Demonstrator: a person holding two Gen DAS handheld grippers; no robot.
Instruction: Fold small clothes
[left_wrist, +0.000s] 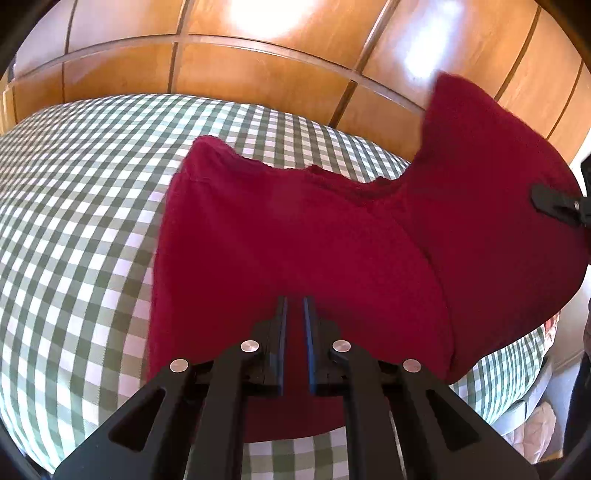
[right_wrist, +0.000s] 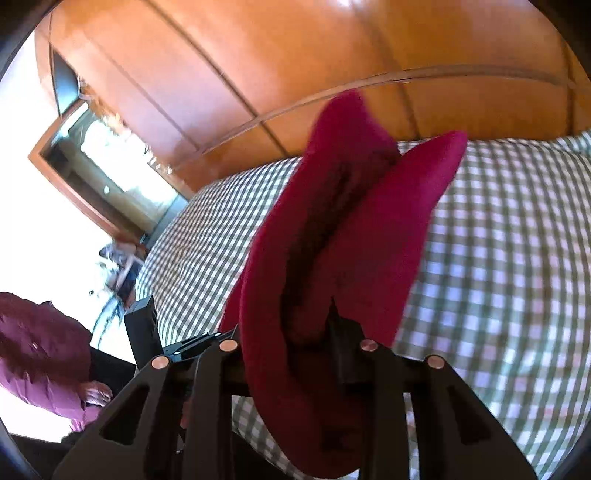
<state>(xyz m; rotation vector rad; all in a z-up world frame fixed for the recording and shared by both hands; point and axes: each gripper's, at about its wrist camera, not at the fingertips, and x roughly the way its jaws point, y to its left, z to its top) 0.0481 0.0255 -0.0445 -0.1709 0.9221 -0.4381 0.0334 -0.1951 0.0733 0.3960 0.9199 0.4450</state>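
A dark red knitted garment (left_wrist: 295, 229) lies on a green and white checked bed cover (left_wrist: 74, 221). My left gripper (left_wrist: 294, 310) is low over the garment's near edge, its blue pads almost together with a strip of red cloth between them. The garment's right part is raised off the bed, and one black finger of my right gripper (left_wrist: 554, 206) shows on it at the frame's right edge. In the right wrist view the red garment (right_wrist: 351, 229) drapes in a blurred fold over my right gripper (right_wrist: 306, 325), hiding its fingertips; the gripper is shut on the cloth.
Glossy wooden wardrobe panels (left_wrist: 258, 70) stand close behind the bed. A bright window or mirror in a wooden frame (right_wrist: 110, 166) is at the left. A person's purple sleeve (right_wrist: 40, 354) shows at the lower left. Pale items lie beyond the bed's right edge (left_wrist: 535, 435).
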